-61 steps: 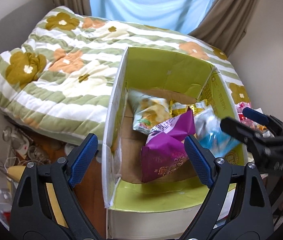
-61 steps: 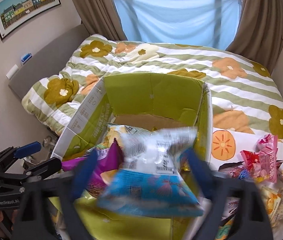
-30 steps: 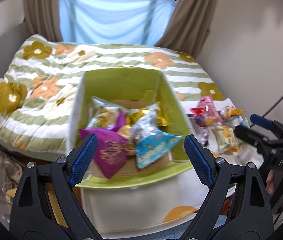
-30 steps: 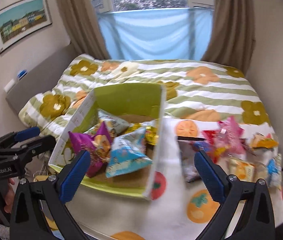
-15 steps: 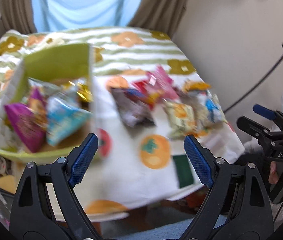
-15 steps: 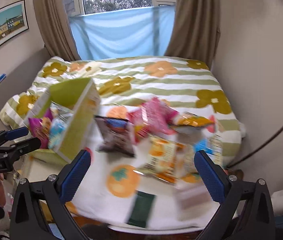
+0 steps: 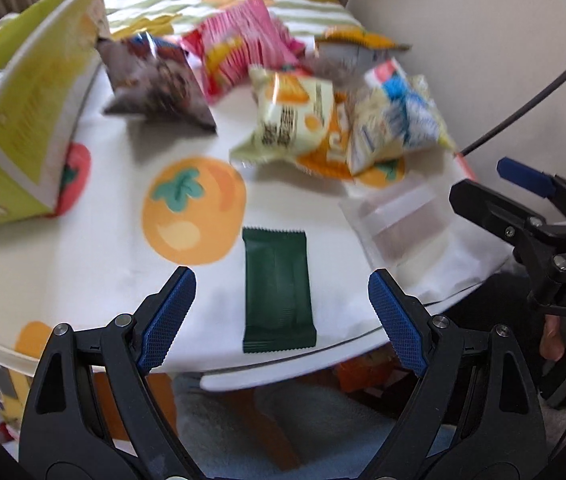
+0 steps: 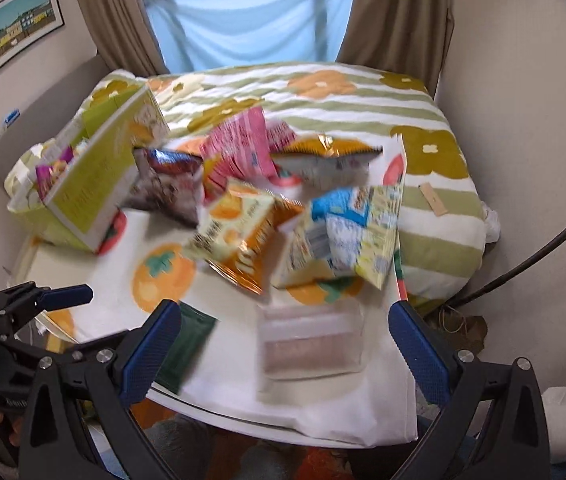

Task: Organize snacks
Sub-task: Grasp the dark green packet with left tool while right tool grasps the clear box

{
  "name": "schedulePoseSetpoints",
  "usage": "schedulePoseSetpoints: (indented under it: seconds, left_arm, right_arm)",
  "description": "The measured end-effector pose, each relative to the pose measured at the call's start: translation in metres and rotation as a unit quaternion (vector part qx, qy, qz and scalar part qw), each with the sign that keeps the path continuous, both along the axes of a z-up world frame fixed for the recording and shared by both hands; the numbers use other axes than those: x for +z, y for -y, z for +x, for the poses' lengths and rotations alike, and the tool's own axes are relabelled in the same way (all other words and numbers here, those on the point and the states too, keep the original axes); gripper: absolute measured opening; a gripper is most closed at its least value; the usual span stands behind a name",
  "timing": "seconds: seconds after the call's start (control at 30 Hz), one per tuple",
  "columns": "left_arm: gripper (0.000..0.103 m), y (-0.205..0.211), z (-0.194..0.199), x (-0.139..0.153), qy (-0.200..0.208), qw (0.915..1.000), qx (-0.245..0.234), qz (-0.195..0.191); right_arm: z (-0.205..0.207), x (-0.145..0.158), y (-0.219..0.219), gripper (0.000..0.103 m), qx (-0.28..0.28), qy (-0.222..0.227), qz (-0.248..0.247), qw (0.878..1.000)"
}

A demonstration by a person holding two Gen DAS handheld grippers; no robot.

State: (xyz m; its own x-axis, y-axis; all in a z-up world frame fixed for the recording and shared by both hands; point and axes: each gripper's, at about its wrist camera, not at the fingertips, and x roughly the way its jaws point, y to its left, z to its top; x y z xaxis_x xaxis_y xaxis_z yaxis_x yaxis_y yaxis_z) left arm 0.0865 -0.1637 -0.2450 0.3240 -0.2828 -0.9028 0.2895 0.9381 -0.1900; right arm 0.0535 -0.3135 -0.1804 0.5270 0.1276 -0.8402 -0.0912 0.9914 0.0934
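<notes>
Dark green flat foil packet (image 7: 278, 287) lies on the bench just ahead, between my left hand-held gripper's (image 7: 282, 322) spread, empty jaws; my right hand-held gripper (image 8: 284, 350) is spread too. Flat foil may slide off the near edge.

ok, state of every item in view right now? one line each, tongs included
left tongs: open, empty, over the dark green packet
right tongs: open, empty, over the clear packet
dark green packet: flat on tablecloth, near table edge
clear packet: flat on tablecloth
green box: open, snacks inside
snack bags: loose pile beside box, not in it
</notes>
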Motion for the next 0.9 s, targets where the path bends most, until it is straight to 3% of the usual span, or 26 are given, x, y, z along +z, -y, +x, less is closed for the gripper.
schedulePoseSetpoints:
  seconds: [0.1,0.4,0.57,0.73,0.9]
  left_arm:
    - [0.086,0.006,0.000,-0.019,-0.010,0.9999,0.004,0.002]
    - [0.071,0.013,-0.005,-0.055,-0.023,0.9990,0.015,0.035]
    - [0.062,0.019,-0.010,-0.059,-0.005,0.9978,0.009,0.066]
    - [0.044,0.025,-0.015,-0.060,0.007,0.9956,-0.002,0.094]
    - [0.041,0.029,-0.012,-0.058,0.002,0.9953,-0.006,0.097]
  right_arm:
    - [0.000,-0.016,0.005,0.103,0.003,-0.001,0.003,1.000]
    - [0.001,-0.051,0.004,0.103,0.027,-0.007,0.000,1.000]
    - [0.002,-0.067,0.001,0.103,0.038,-0.024,-0.005,0.999]
    - [0.006,-0.076,0.005,0.103,0.035,-0.035,-0.008,0.999]
    - [0.012,-0.083,0.002,0.103,0.050,-0.040,-0.031,0.997]
